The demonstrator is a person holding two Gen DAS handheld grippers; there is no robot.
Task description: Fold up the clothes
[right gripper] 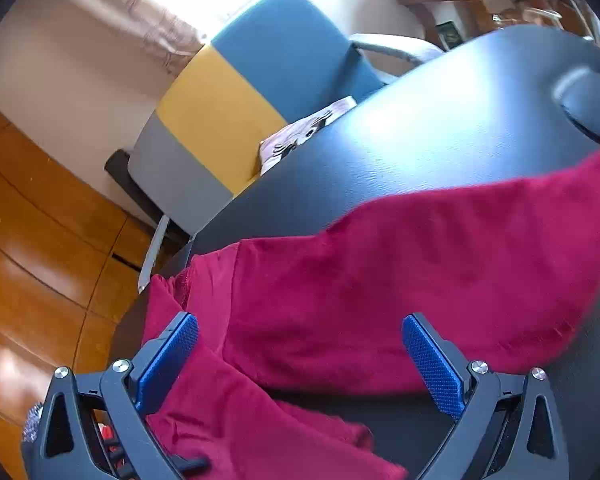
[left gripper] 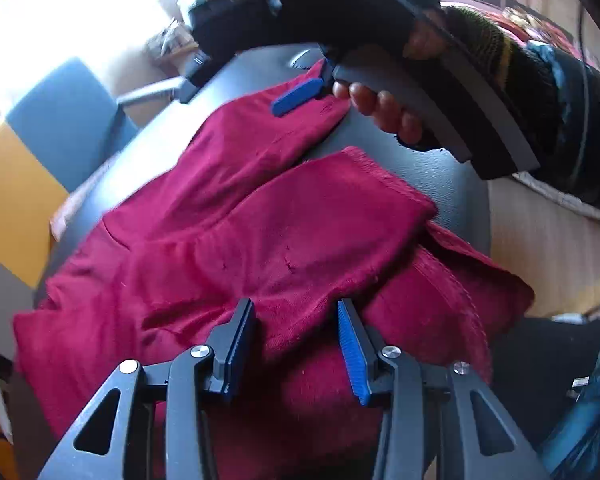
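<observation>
- Crimson knit cloth, the red garment (left gripper: 236,240) (right gripper: 400,280), lies rumpled across a dark padded table (left gripper: 452,176) (right gripper: 400,140), with one folded flap lying on top of the rest in the left wrist view.
- The garment's far end narrows toward the table's head end; its near part spills over the table's near edge on the right side of the left wrist view.
- A wide stretch of table surface lies beyond the cloth in the right wrist view, up to an oval recess (right gripper: 588,108) near the far end.
- Past the table's edge stand a blue, yellow and grey chair (left gripper: 60,120) (right gripper: 236,96) and a wooden floor (right gripper: 40,260); a printed paper (right gripper: 304,128) sits at the table's rim, its print too blurred to read.
- The left gripper (left gripper: 298,344) hovers over the near part of the garment, fingers apart, nothing pinched between them.
- The right gripper (right gripper: 300,364) (left gripper: 300,94) is spread wide above the cloth at its narrow far end, with fabric under and between the blue pads (right gripper: 432,364) but not clamped.
- The right hand (left gripper: 384,108), in a fingerless glove, grips its handle.
</observation>
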